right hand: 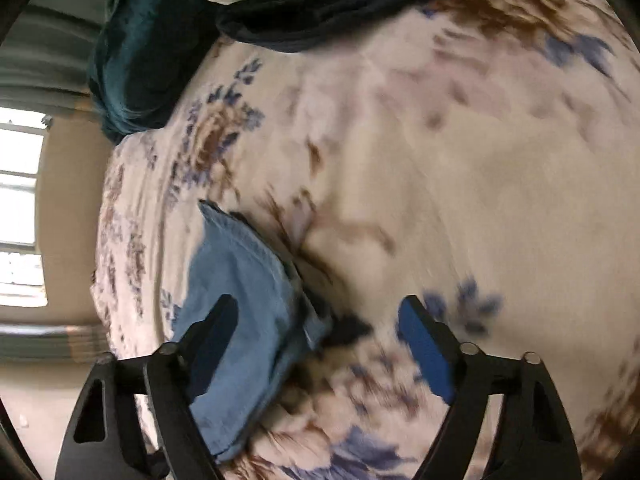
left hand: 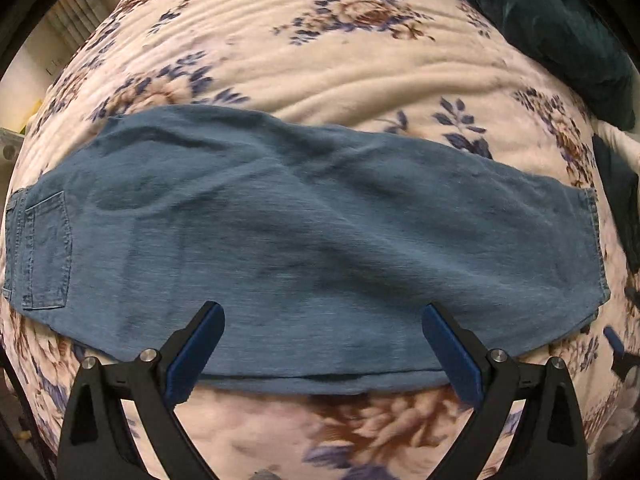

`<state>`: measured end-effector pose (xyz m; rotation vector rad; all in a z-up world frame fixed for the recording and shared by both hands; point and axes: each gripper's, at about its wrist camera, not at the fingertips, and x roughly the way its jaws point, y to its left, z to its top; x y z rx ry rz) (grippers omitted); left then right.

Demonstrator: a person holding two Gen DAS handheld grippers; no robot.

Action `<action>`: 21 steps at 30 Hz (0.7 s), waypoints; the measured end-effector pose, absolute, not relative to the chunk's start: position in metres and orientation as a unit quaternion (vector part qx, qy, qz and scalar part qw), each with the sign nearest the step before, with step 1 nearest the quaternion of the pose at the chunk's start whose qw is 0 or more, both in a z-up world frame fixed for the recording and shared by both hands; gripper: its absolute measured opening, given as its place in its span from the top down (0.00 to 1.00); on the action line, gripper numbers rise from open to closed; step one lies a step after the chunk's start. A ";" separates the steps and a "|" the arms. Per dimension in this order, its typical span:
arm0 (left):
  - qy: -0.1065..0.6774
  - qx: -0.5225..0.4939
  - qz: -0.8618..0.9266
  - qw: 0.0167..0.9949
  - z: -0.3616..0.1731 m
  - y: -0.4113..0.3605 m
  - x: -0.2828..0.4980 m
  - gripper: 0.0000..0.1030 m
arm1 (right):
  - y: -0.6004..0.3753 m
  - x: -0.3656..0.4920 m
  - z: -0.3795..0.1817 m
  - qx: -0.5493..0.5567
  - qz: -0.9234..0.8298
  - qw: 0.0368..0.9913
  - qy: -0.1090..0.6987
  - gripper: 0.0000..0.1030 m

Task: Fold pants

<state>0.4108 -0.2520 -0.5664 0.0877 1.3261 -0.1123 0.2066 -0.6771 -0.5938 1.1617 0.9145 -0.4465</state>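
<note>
**Pants laid across the floral bedspread**

Floral bedspread (left hand: 360, 72) carries your blue pants (left hand: 304, 240), long axis left to right, pocket end left, hem right. Motion blur smears your right view, showing only the hem. Left gripper (left hand: 323, 320) and right gripper (right hand: 318, 312) both hang spread, holding nothing.

Floral bedspread (left hand: 360, 76) — blue pants (left hand: 304, 240) spread flat on it, dark teal blanket (left hand: 552, 28) at the edge

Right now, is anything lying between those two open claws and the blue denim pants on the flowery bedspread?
Nothing visible does. The left gripper is open over the blue denim pants, and the right gripper is open at their hem end. Only the floral bedspread surrounds them; the dark teal pillow lies apart.
</note>
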 end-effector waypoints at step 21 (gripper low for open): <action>0.633 0.076 -0.072 0.767 -0.577 -0.281 0.401 0.02 | -0.668 0.258 -0.600 0.462 -0.129 0.707 0.520 0.85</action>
